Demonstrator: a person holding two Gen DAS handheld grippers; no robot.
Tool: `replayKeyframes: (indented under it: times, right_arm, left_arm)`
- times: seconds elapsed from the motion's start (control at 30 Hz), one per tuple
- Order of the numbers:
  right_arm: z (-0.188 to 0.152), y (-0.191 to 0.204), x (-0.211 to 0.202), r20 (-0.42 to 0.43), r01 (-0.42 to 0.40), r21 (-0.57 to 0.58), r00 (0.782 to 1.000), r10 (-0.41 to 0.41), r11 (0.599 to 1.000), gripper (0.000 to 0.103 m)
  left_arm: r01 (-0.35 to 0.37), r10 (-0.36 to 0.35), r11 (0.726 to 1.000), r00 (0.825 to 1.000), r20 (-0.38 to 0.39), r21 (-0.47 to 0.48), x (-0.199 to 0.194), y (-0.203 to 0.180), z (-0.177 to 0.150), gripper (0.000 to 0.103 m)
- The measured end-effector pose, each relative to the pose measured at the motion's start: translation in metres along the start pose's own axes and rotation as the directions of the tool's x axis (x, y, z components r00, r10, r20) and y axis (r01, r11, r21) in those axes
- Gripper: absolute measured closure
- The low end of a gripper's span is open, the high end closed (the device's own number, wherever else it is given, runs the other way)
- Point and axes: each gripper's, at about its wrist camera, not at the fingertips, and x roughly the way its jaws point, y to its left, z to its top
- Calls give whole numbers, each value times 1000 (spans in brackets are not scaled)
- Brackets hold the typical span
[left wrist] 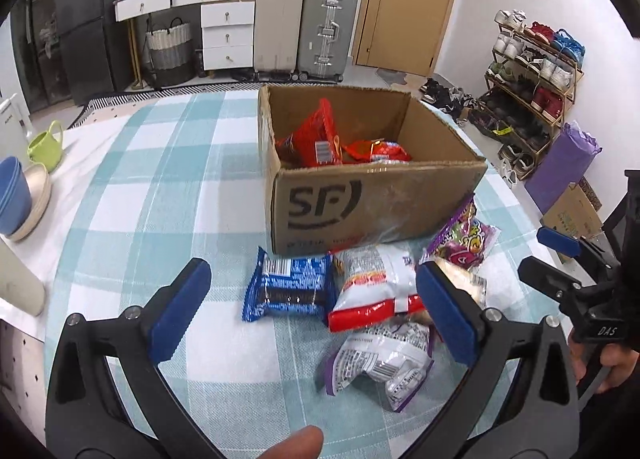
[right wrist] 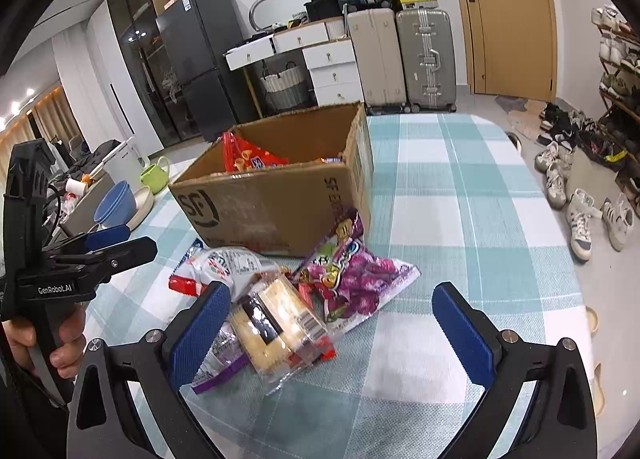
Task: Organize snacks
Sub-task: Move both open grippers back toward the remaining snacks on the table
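An open cardboard SF box [left wrist: 376, 203] [right wrist: 276, 211] stands on the checked tablecloth with red snack bags [left wrist: 320, 135] inside. In front of it lie a blue cookie pack [left wrist: 290, 289], a white-and-red bag [left wrist: 376, 287] [right wrist: 218, 267], a purple candy bag [left wrist: 464, 237] [right wrist: 352, 275], a clear pack of yellow cakes [right wrist: 276, 323] and a white-purple bag [left wrist: 384, 363]. My left gripper [left wrist: 314, 311] is open above the blue pack and white-and-red bag. My right gripper [right wrist: 332, 329] is open, its left finger beside the cake pack.
Blue bowls [left wrist: 14, 195] [right wrist: 116, 205], a beige plate and a green watering can [left wrist: 46, 145] sit at the table's left. Suitcases [left wrist: 328, 27], drawers and a fridge stand behind. A shoe rack [left wrist: 536, 75] and shoes [right wrist: 580, 219] are on the floor to the right.
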Motion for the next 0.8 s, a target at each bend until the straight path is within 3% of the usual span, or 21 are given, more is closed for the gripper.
replayKeyframes:
  times: [0.43,0.8]
  right_arm:
    - [-13,-14,11,-52,16,26,999,-15,1000,1]
    - [-28,-23,15,-66,20,50,998,-16,999,1]
  left_arm:
    - [15,-18,999,997,-79,-34,14,8,-31,1]
    - [52,-48,998,988,-146,23,29,-17,-59,1]
